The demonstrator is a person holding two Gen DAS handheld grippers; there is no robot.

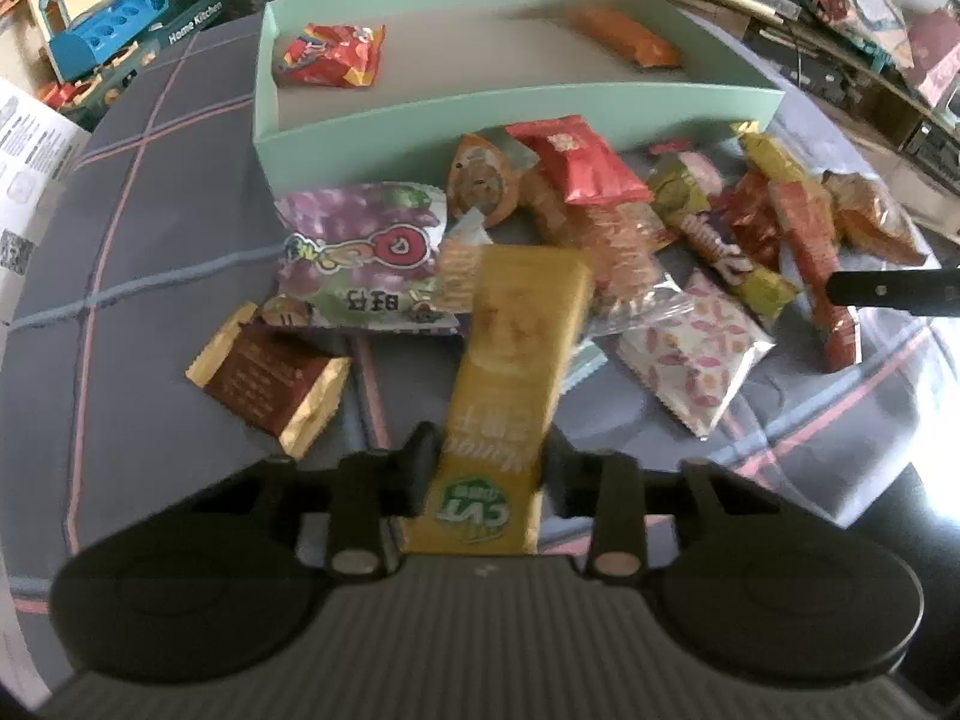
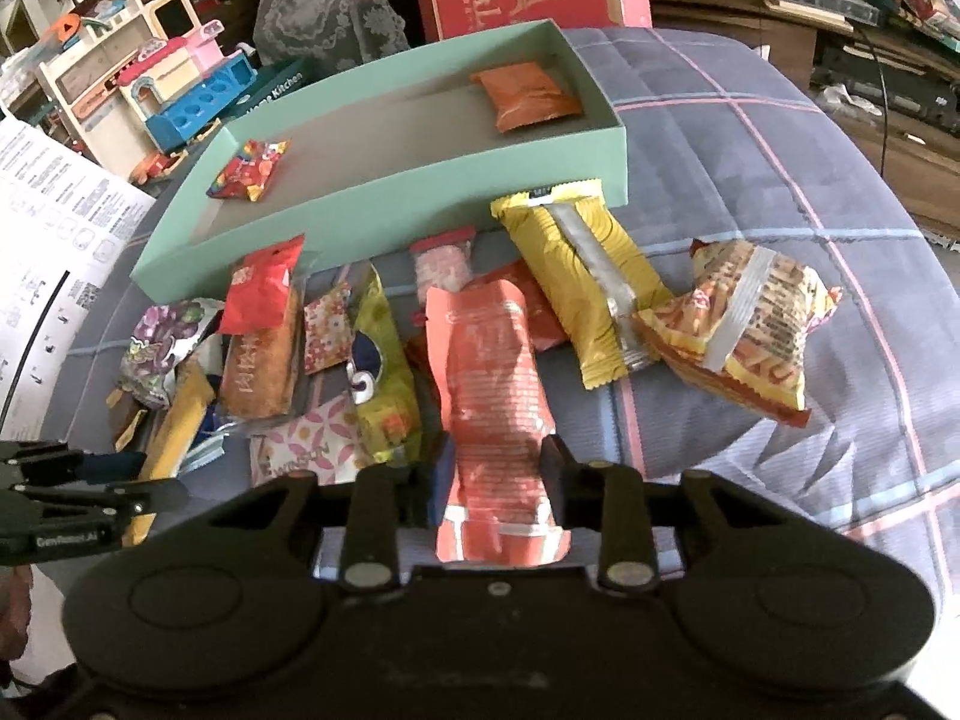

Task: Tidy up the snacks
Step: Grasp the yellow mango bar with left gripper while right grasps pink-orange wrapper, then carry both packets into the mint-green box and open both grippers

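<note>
Between left gripper [image 1: 486, 468] fingers, yellow bar [image 1: 516, 360]

Both wrist cameras look steeply down from close above the snack pile [image 1: 600, 240], facing the mint tray [image 2: 384, 204] behind it; the right view sits further right.

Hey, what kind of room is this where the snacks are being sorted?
Probably a lived-in home room, perhaps a bedroom or playroom used for storage. The snacks lie on a plaid quilt, a toy kitchen set stands behind the green box, and shelves of clutter line the back.
</note>
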